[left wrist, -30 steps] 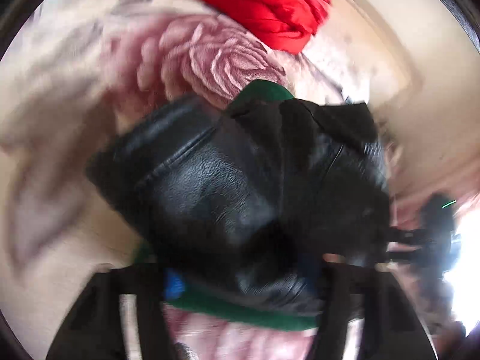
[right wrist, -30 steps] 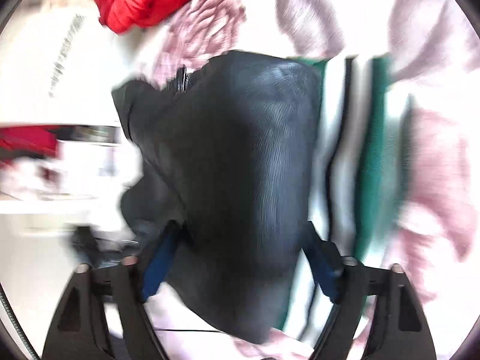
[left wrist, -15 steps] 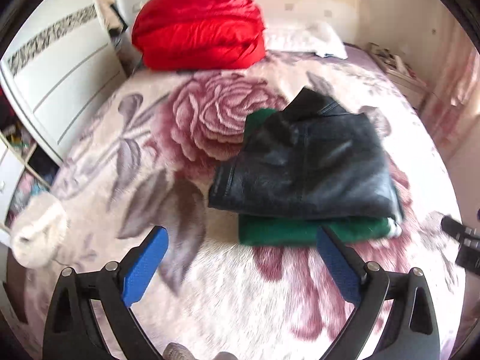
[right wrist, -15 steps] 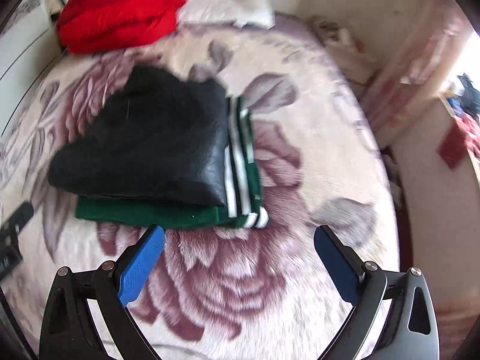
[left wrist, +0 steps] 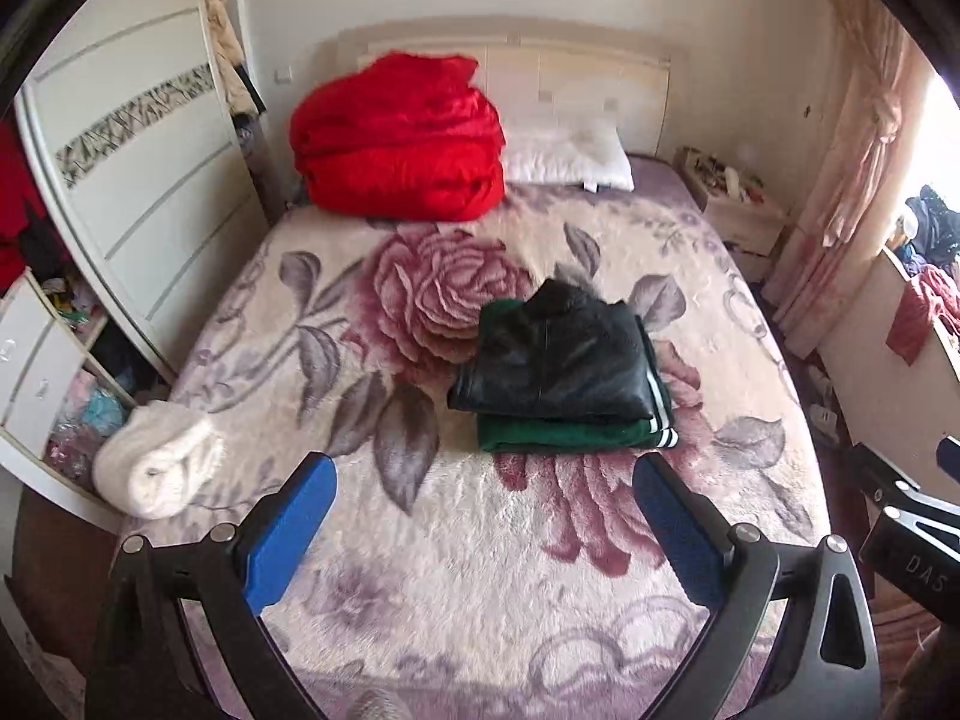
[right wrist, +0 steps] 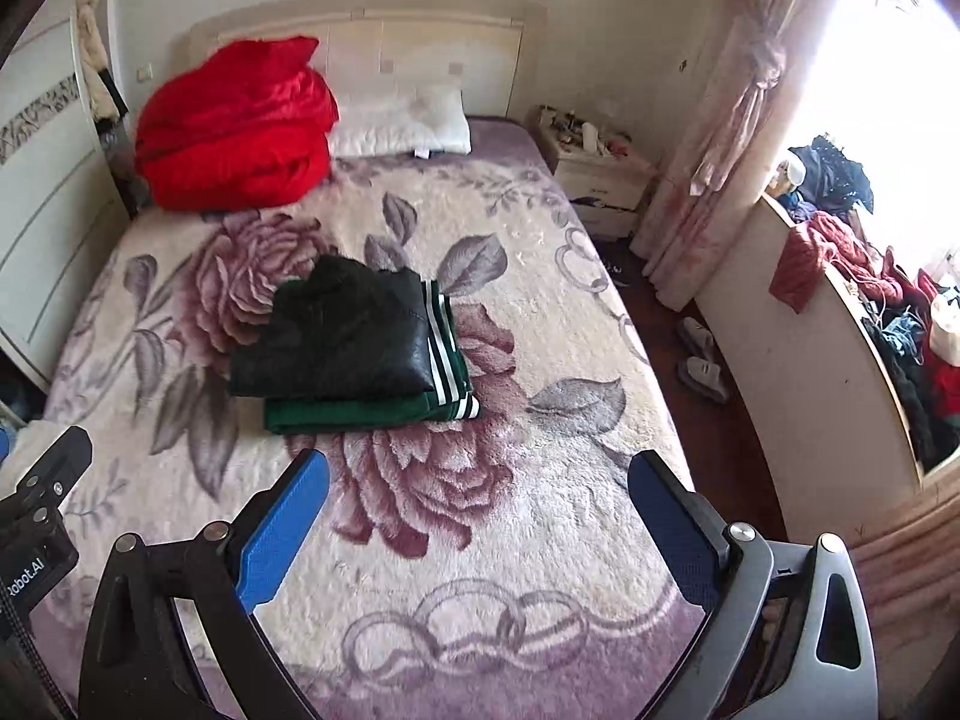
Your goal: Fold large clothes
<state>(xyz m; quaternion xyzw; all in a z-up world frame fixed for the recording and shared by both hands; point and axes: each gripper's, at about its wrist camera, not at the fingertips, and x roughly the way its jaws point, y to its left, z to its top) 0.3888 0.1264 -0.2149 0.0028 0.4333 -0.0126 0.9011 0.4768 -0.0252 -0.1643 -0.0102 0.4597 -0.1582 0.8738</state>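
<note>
**Both grippers released above the bed**

The left gripper (left wrist: 483,501) and the right gripper (right wrist: 477,498) were held with blue-padded jaws spread wide, nothing between them. Beyond them, on the fluffy cream blanket with pink roses (left wrist: 420,570), a folded black leather jacket (left wrist: 558,360) was seen stacked on a folded green garment with white stripes (left wrist: 564,435). Farther off, a bundled red quilt (left wrist: 399,144) and a white pillow (left wrist: 567,159) were seen by the headboard.

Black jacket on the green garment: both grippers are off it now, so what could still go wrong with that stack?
The black jacket sits skewed on the green garment, its collar end bunched and overhanging, so it may slide or unfold. The left gripper and right gripper stand open and empty, so nothing steadies it.
</note>
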